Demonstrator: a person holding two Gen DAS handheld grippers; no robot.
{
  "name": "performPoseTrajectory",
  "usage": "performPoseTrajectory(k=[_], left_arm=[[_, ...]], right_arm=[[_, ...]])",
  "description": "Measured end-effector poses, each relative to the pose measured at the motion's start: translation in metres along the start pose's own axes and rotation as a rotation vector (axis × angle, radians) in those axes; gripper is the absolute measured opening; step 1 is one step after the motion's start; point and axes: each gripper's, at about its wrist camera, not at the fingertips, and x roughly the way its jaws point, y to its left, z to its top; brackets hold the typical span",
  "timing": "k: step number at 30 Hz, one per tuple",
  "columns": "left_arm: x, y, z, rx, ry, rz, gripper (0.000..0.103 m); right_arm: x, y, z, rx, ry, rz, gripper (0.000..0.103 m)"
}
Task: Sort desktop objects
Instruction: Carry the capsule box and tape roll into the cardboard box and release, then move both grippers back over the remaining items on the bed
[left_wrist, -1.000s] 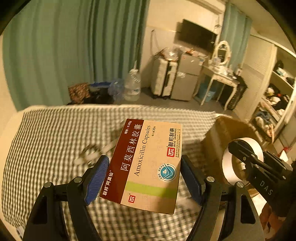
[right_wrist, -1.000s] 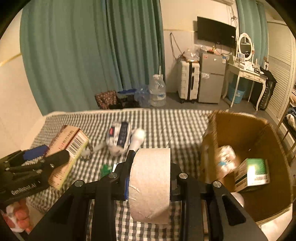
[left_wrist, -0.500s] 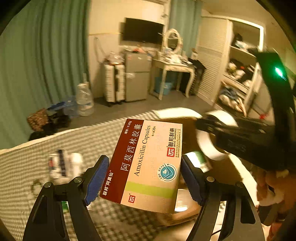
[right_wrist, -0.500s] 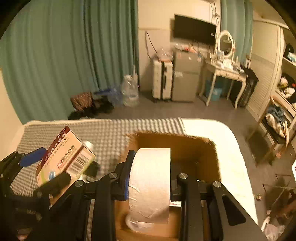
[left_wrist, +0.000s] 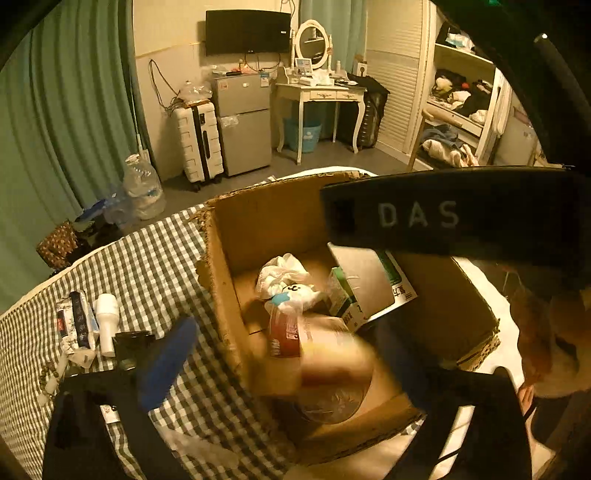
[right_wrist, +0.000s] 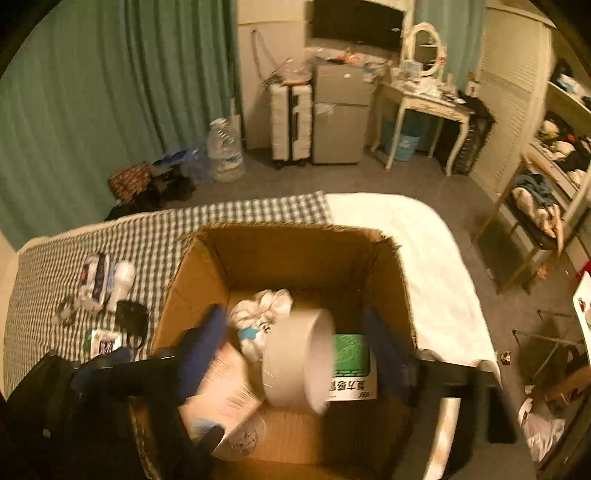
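Swung over the cardboard box (right_wrist: 295, 236) since 0.5 s ago, both grippers spread wide and empty. Below the right gripper (right_wrist: 295, 354), between its open fingers: tape roll (right_wrist: 295, 365), loose, mid-box. Below the left gripper (left_wrist: 291, 350): blurred medicine box (left_wrist: 325, 354), released, at the near-left inside.

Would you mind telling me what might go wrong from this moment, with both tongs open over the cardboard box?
1. The tape roll hangs loose and tilted between the open right tongs; it may bounce onto the clear round container below.
2. The blurred medicine box is close to the left wall of the cardboard box and could catch on it.
3. The left tongs share the same opening, so the two tongs might knock together.
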Motion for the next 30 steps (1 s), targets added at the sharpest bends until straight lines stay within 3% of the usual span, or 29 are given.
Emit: performPoseTrajectory(k=[5,8,18,22,30], left_arm=[[-0.024,0.024,-0.008,-0.031,-0.027,0.012,0.102],[-0.042,0.046,-0.018,-0.069,-0.052,0.066,0.103],[-0.079,0.178,-0.099,-0.186,-0.058,0.407,0.103],[-0.074,0.227,-0.139,-0.223,-0.01,0.538,0.103],[-0.044,0.299,-0.21,-0.42,-0.018,0.552,0.103]], right_arm=[[-0.01,0.008,0.002,0.008,0.005,-0.003,0.08],[-0.025,0.021,-0.002,-0.007,-0.038,0.009,0.08],[-0.045,0.114,-0.043,-0.07,-0.183,0.24,0.08],[-0.016,0.171,-0.068,-0.121,-0.13,0.33,0.08],[0.066,0.256,-0.117,-0.235,0.008,0.346,0.08]])
